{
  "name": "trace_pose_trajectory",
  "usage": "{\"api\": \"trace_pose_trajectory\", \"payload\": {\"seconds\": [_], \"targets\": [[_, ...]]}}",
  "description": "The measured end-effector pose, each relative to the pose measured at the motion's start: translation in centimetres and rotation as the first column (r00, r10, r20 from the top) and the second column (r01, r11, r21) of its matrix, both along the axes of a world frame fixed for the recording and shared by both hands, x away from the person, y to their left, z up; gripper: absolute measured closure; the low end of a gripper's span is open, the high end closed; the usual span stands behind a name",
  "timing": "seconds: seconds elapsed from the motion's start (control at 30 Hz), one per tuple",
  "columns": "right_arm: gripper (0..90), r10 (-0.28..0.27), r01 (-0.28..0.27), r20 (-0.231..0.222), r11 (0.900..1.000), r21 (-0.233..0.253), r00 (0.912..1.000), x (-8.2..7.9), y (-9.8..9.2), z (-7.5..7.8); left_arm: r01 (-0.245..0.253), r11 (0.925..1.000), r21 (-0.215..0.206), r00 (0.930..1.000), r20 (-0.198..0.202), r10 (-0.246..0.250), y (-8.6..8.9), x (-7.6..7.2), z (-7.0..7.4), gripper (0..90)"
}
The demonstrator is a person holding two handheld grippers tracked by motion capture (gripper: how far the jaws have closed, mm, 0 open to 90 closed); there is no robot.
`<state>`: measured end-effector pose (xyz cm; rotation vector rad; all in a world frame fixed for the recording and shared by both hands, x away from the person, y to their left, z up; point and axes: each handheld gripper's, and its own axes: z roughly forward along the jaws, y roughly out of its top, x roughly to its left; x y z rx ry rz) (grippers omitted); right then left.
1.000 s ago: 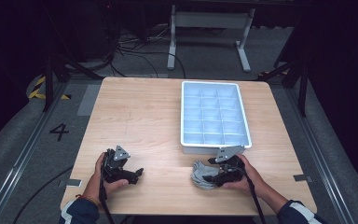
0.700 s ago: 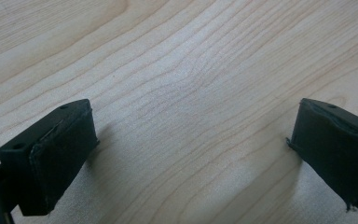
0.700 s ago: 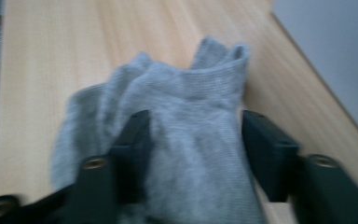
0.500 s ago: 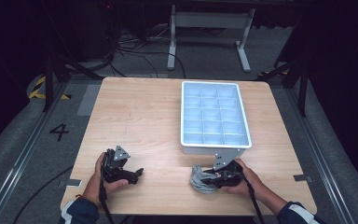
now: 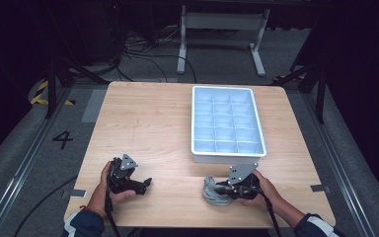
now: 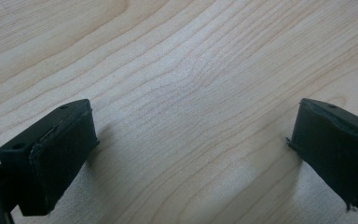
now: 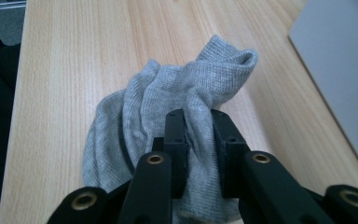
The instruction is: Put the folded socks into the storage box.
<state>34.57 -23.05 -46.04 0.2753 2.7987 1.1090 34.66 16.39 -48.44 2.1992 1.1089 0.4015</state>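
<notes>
A light wooden tabletop [image 5: 153, 128] with visible grain carries a white plastic tray divided into a grid of small compartments [image 5: 227, 123], which sits toward the far right and stands empty as far as the high view shows. Near the front edge on the right, the right tongs [image 5: 220, 188] are pinched onto a fold of a crumpled grey knitted sock [image 5: 212, 193]; in the right gripper view the two black jaws stand close together with the grey knit [image 7: 177, 107] squeezed between them, the rest of the fabric bunched on the wood ahead and to one side, its open cuff pointing away. The sock lies just in front of the tray's near wall, apart from it. The person's right hand [image 5: 264, 190] wraps the tool's body, a grey three-cornered plate on top of it. At the front left, well apart from the sock, the left tongs [image 5: 145, 183] rest low over bare wood, held by the left hand [image 5: 109, 185]; in the left gripper view the left tongs [image 6: 191, 154] are spread wide, with nothing but wood grain between the black pads [image 6: 60, 154]. On the grey floor left of the tabletop a painted numeral "4" [image 5: 62, 139] can be read, beside a metal rail, and a strip of yellow-and-black hazard tape [image 5: 42, 94] lies farther back.
</notes>
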Motion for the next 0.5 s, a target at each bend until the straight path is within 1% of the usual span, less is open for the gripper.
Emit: {"api": "trace_pose_trajectory", "payload": {"seconds": [0.07, 0.1, 0.17, 0.27, 0.33, 0.5], "targets": [[79.4, -0.006, 0.006, -0.001, 1.000, 0.007, 1.0000, 0.0, -0.3, 0.1, 0.000, 1.0000, 0.001, 1.0000, 0.000, 0.000, 0.0, 0.0, 0.0, 0.4], [79.4, -0.007, 0.007, 0.008, 1.000, 0.004, 0.9999, 0.0, -0.4, 0.2, 0.000, 1.0000, 0.001, 1.0000, 0.000, 0.000, 0.0, 0.0, 0.0, 0.4], [79.5, -0.007, 0.007, 0.010, 1.000, 0.005, 0.9999, 0.0, -0.5, 0.3, 0.000, 1.0000, 0.001, 1.0000, 0.000, 0.000, 0.0, 0.0, 0.0, 0.4], [79.6, -0.018, 0.017, 0.024, 0.999, 0.028, 0.9995, 0.1, -1.1, 0.9, 0.000, 1.0000, 0.001, 1.0000, 0.000, 0.000, 0.0, 0.0, 0.0, 0.4], [79.6, -0.023, 0.022, 0.026, 0.999, 0.042, 0.9994, 0.1, -1.4, 1.2, 0.000, 1.0000, 0.001, 1.0000, 0.000, 0.000, 0.0, 0.0, 0.0, 0.4], [79.7, -0.027, 0.025, 0.039, 0.998, 0.049, 0.9989, 0.0, -2.2, 1.7, 0.000, 1.0000, 0.000, 1.0000, 0.000, 0.000, 0.0, 0.0, 0.0, 0.4]]}}
